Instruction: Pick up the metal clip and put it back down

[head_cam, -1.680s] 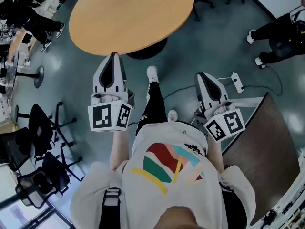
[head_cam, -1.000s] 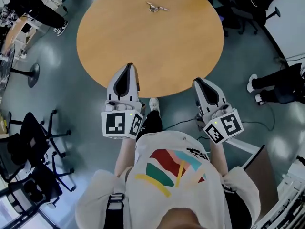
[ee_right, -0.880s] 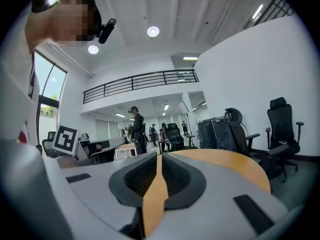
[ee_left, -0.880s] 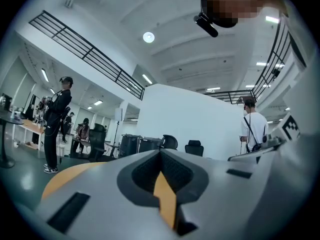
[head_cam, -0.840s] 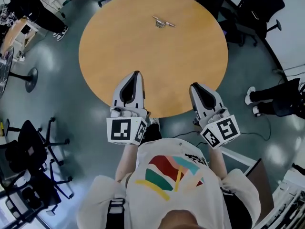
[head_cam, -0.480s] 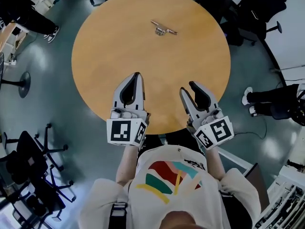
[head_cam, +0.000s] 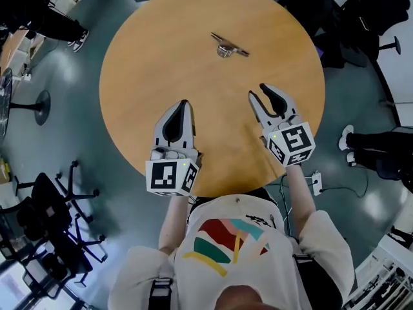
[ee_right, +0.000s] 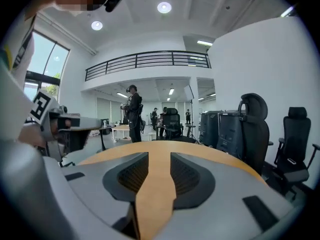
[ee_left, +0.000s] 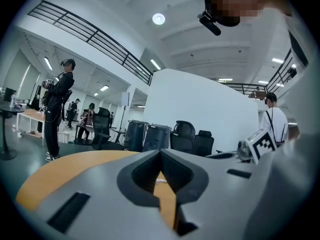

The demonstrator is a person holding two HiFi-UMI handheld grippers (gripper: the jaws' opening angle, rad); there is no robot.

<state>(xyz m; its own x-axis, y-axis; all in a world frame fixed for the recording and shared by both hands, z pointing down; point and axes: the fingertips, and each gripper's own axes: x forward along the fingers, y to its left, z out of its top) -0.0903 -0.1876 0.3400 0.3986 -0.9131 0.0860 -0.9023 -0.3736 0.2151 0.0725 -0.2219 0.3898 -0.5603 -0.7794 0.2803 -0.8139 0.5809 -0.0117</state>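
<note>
Both grippers have advanced from the near edge to over the counter (head_cam: 145,63). The right gripper (head_cam: 257,91) has just been spreading its fingers, which now stand apart with nothing between them, while the left gripper (head_cam: 182,103) has its fingers pressed together, empty. The clip (head_cam: 227,46) lies untouched on the counter's far part, well ahead of both, so the pick-up is judged not yet begun, with the right gripper apparently readied for it.

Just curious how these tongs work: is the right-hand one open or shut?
Open: the right gripper has jaws that have just been opening and stand apart, with only bare table showing between them.
</note>
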